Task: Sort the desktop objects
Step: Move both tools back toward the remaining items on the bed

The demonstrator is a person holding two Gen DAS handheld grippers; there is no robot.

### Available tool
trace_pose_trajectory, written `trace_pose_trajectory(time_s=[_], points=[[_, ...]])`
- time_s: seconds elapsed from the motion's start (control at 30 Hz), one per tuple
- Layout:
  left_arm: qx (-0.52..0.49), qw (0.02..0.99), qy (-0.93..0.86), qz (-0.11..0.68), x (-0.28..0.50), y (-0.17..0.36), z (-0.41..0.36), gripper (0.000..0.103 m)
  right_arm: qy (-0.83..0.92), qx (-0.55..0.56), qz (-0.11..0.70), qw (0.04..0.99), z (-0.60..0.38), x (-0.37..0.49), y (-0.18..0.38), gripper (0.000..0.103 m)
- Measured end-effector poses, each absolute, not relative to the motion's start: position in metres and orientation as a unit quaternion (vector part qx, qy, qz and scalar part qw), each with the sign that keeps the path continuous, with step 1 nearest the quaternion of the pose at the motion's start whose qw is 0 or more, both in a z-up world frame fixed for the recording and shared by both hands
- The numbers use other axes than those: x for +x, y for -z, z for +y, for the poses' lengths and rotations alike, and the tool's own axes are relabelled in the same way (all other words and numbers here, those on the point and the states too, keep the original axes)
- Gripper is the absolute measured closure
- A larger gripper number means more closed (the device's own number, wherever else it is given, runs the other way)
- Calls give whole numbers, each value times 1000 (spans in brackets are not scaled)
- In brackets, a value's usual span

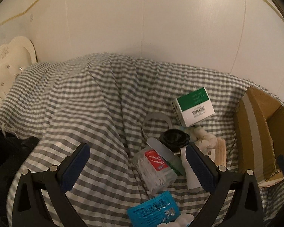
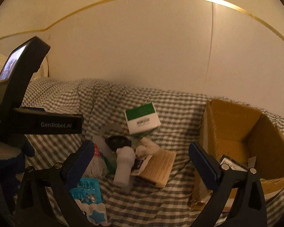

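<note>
Both of your tools hang spread wide over the checked cloth [image 1: 70, 98] with nothing between the fingers: the left tool [image 1: 136, 162] sits at the bottom of its frame above the clutter, and the right tool [image 2: 142, 162] at the bottom of its own.

The things to sort lie heaped in one pile. In the left wrist view it fills the lower centre and right: a clear tub of cotton swabs [image 1: 155, 172], a blue packet [image 1: 153, 210] at the bottom edge, a black round lid-like piece [image 1: 175, 138], and a green-and-white box [image 1: 193, 106] tilted on top of a soft white bundle [image 1: 202, 138]. In the right wrist view a white bottle [image 2: 124, 166] lies across the pile, touching a small tan booklet [image 2: 159, 167].

The cardboard box [image 2: 234, 132] stands at the right of that frame, open, with a dark card already lying in it. It looks like the drop point, though I am judging that only from what is inside it.

Your risks come from the crowding:

- Things overlap, so closing on one may drag or pinch a neighbour.
- The green-and-white box is perched and tilted; pulling anything from under it could tip it.
- The cloth is loose and creased, so a low grasp may catch fabric and shift the whole heap.
- The swab tub is smooth and round, and may squirt out of the fingers.
- Your tools work close together here and could knock each other.
</note>
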State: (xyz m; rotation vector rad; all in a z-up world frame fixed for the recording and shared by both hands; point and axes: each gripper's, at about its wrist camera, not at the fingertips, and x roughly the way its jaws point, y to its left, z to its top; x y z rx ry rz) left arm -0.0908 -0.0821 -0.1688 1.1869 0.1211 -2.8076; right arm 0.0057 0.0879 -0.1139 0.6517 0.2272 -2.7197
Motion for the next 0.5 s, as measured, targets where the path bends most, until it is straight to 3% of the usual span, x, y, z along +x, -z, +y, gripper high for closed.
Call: trace_pose_trajectory(time_s=[0.5], points=[[461, 34, 886, 43, -125, 233, -68, 0, 932, 303, 71, 185, 88, -24, 168, 12]])
